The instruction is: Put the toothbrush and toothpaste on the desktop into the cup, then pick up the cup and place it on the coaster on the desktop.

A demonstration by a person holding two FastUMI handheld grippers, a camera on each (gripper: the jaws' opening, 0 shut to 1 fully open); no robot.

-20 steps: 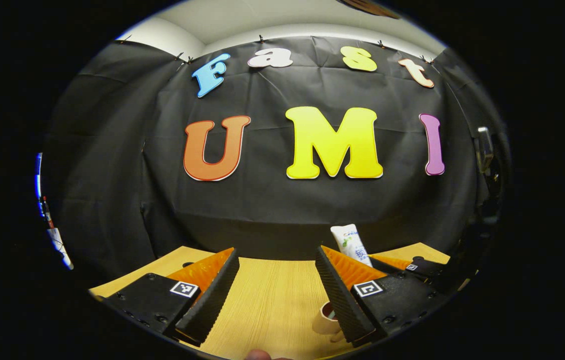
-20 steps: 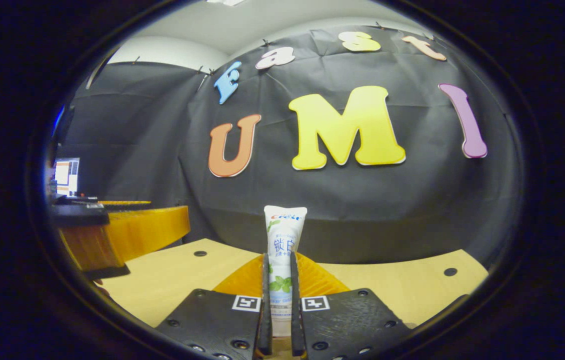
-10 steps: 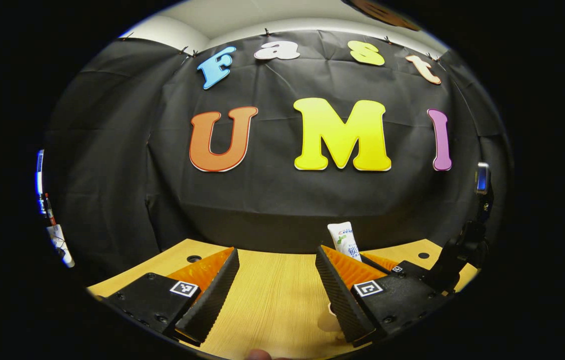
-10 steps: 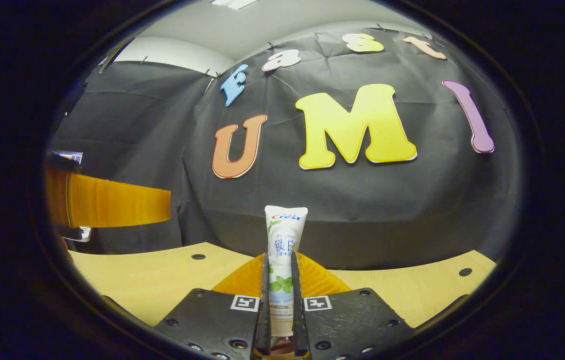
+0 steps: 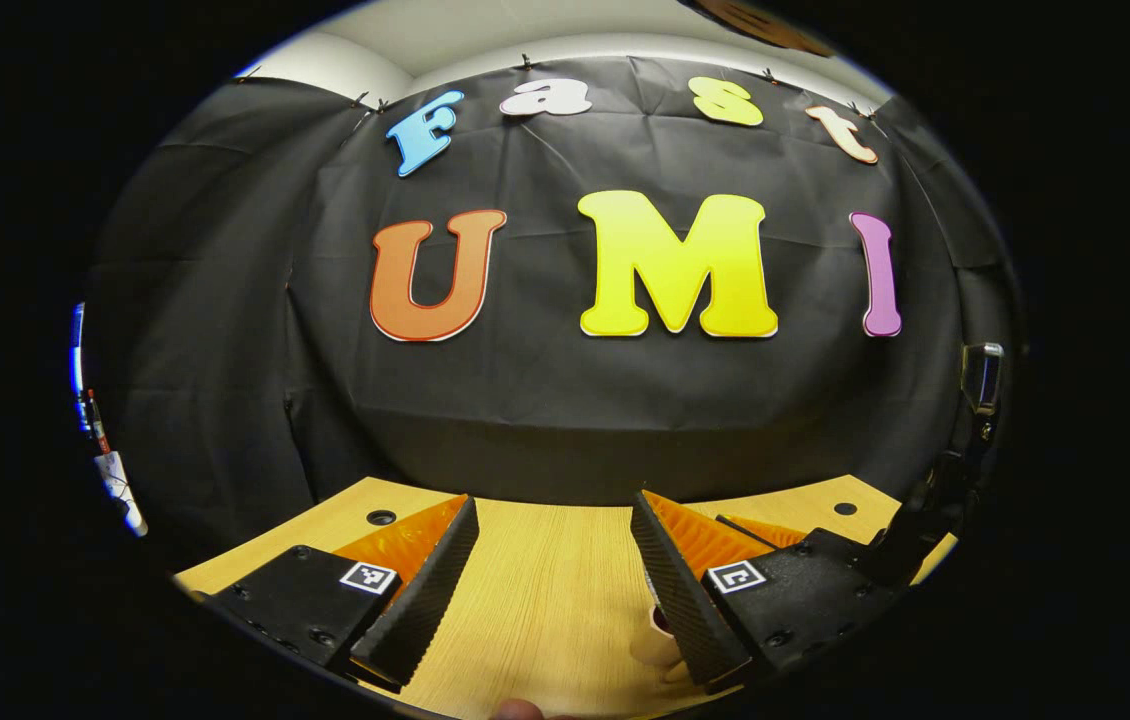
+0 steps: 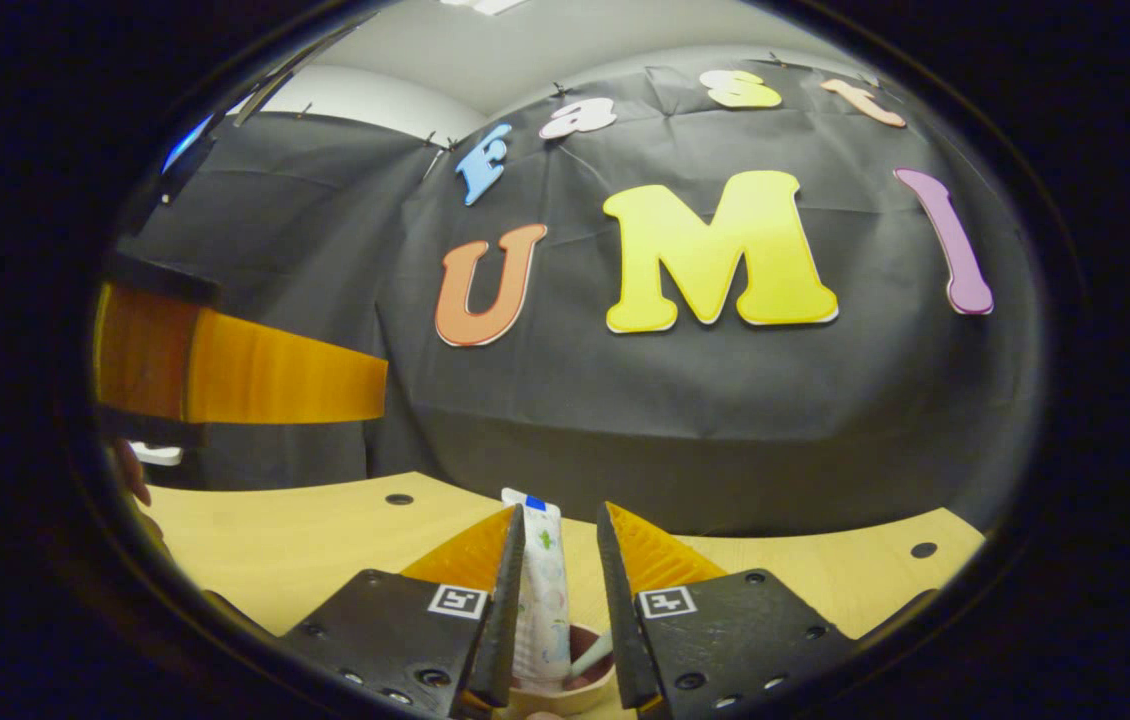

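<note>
Above a pale wooden desktop (image 6: 805,585), the right gripper (image 6: 555,580) hangs with its fingers parted, a narrow gap on each side of the toothpaste tube (image 6: 540,590) that stands between them. The tube leans against the left finger and its lower end sits inside the cup (image 6: 565,690), directly below the fingertips. A pale handle, apparently the toothbrush (image 6: 590,655), slants up from the cup toward the right finger. In the left gripper view, the left gripper (image 5: 555,575) hovers over the desktop (image 5: 545,600) with its fingers spread wide and nothing between them; the cup (image 5: 660,645) peeks out beside the inner edge of its right finger, and the other gripper's body (image 5: 825,545) lies just beyond that finger. No coaster can be made out in either view
</note>
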